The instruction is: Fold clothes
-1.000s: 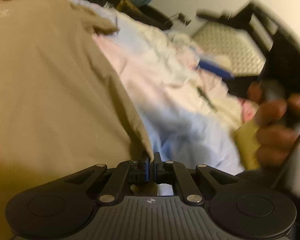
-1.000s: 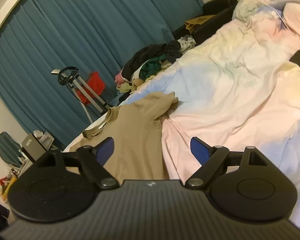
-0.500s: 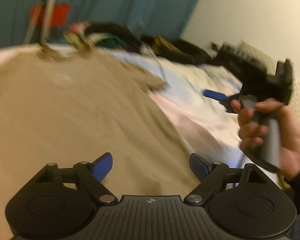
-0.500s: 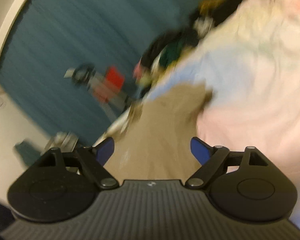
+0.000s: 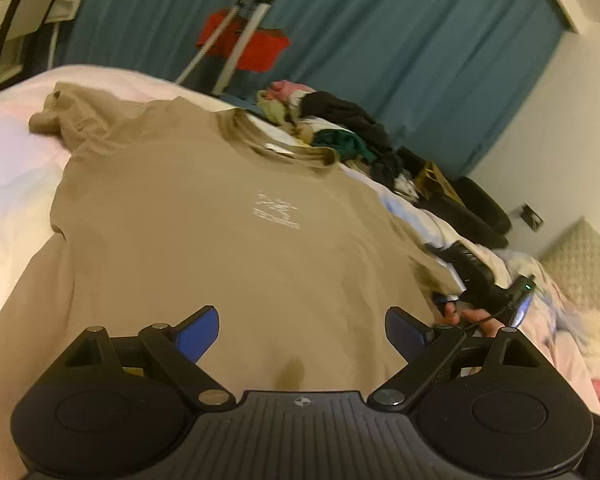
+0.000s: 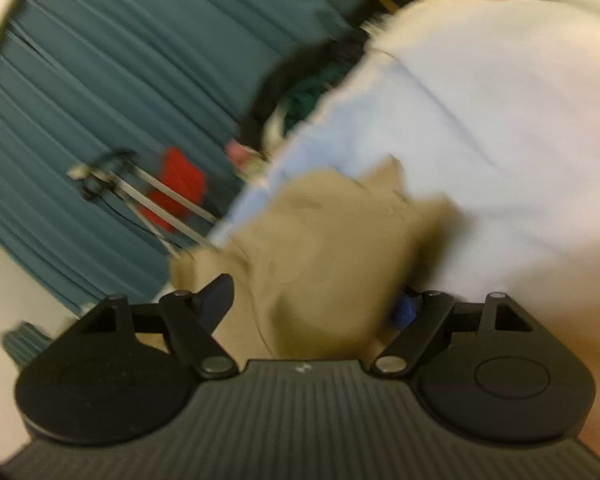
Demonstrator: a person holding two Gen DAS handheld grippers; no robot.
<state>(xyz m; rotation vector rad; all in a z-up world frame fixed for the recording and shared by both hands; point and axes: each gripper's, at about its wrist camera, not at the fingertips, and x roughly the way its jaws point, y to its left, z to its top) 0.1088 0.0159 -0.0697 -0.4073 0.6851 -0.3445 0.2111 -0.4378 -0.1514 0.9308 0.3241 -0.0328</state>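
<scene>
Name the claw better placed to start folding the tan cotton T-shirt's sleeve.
Right claw: open, with the tan cotton T-shirt sleeve bunched between its fingers. The left claw, also open, hovers over the flat body.

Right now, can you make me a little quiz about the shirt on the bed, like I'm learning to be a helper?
1. What colour is the T-shirt lying spread on the bed?
2. True or false: the left gripper is clamped shut on the shirt.
3. Which part of the shirt sits between the right gripper fingers: A the collar, B a sleeve, C the white print?

Key: 1. Tan. 2. False, its jaws stand wide open above the cloth. 3. B, a sleeve, though the view is blurry and the jaws have not closed.
</scene>
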